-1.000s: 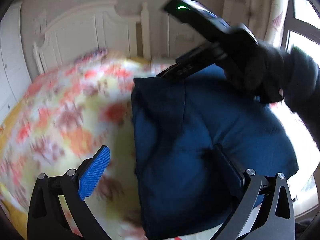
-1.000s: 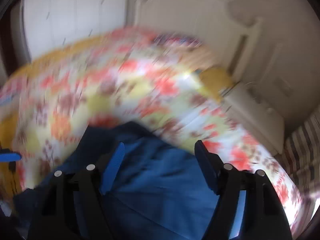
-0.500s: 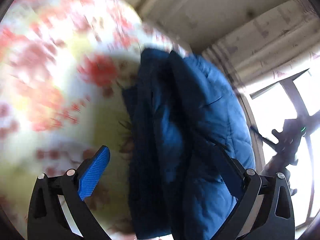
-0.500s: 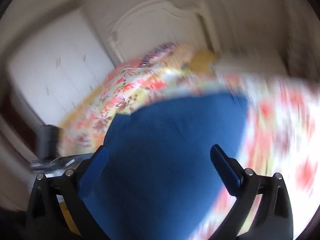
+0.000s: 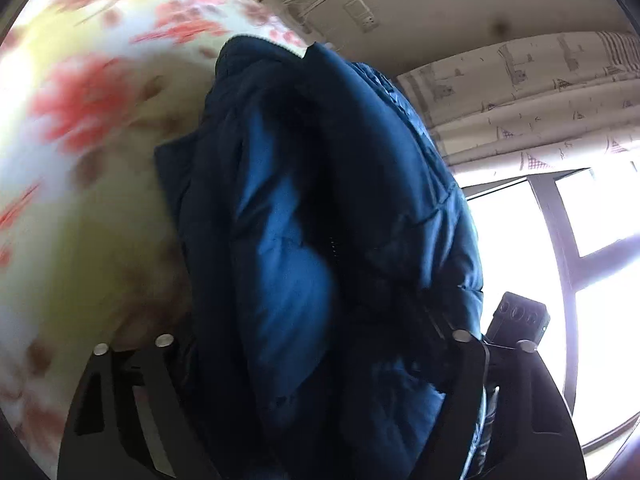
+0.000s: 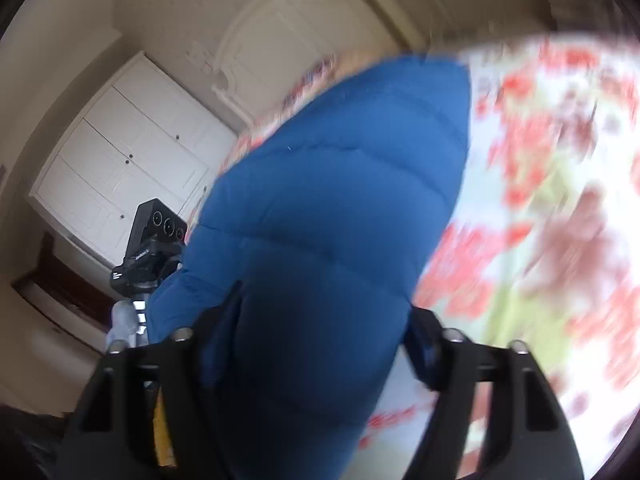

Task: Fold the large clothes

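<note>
The jacket, a blue padded bundle already folded thick, lies on the bed and runs straight ahead of both claws, its long axis along each claw's line of sight; each claw has 1 end of it between its jaws. The left claw is closing, and the near end of the jacket fills the gap between its jaws; its pads are buried in the folds, so whether they press yet I cannot tell. The right claw is closing too, with the smooth quilted side of the jacket between its jaws; the fabric seems to bulge against both fingers, so I judge it clamped or nearly so. Neither hand is nearer; each sits at its own side of the bundle, and the other claw's body shows past the jacket's edge in each view. I judge the coming move a lift or turn of the whole bundle by both hands together.

The bed has a floral cover in red and yellow-green, blurred; a white headboard and wardrobe stand behind, a curtain and bright window to 1 side.
</note>
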### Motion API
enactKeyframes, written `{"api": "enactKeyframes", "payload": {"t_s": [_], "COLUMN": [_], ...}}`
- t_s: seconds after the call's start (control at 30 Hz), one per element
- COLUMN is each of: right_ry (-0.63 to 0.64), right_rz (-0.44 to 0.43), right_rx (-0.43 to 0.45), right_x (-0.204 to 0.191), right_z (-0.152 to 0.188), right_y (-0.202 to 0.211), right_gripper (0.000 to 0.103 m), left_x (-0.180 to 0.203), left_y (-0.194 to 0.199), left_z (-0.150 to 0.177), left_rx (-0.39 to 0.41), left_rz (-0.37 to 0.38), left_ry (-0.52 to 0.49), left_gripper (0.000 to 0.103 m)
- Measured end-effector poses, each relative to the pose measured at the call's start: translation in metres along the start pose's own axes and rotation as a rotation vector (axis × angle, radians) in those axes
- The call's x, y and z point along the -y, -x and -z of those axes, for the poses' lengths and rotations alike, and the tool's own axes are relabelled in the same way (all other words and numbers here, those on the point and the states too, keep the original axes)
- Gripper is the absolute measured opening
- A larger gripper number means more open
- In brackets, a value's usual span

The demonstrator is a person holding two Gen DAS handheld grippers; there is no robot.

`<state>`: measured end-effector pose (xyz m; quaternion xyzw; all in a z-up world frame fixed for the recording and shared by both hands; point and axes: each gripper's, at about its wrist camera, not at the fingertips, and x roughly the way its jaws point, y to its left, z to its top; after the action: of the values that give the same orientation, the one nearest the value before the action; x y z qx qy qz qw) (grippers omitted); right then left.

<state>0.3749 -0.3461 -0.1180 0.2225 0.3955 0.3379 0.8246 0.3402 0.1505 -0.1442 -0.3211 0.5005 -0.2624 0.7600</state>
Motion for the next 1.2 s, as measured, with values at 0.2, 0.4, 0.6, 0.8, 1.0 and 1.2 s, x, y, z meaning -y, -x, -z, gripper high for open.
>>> {"api": "enactKeyframes", "payload": {"t_s": [0.2,0.4,0.6,0.8,1.0,1.2], "right_ry": [-0.064,-0.102,0.099,0.319,0.296,0.230], "right_rz": [0.109,0.217,0.477,0.697,0.693,0.684], "right_rx": [0.094,0.134,0.381,0.536,0.558,0.546], "right_x": [0.055,0.060,-0.041,-0.146,-0.185,-0.203], "right_z": [-0.044,-0.042,0.021,0.117,0.122,0.095], "right_y": [0.016,0.047,0.111,0.133,0.177,0.213], "right_gripper": [0.066,0.085,0.097,0.101,0.101,0.101], "left_x": [0.037,0.069,0.157,0.207,0.232,0.264], "left_y": [-0.074,-0.055,0.033,0.056,0.090,0.116], "left_z": [-0.060,-0.039,0.062,0.170,0.208,0.213], "left_rx": [0.034,0.176,0.641,0.772,0.746,0.778], "left_rz": [-0.030,-0.230,-0.538,-0.702,-0.628,-0.604], "left_ry": [-0.045,-0.195,-0.525,-0.592,-0.639,-0.652], "left_gripper": [0.065,0.071,0.099,0.099,0.099,0.099]}}
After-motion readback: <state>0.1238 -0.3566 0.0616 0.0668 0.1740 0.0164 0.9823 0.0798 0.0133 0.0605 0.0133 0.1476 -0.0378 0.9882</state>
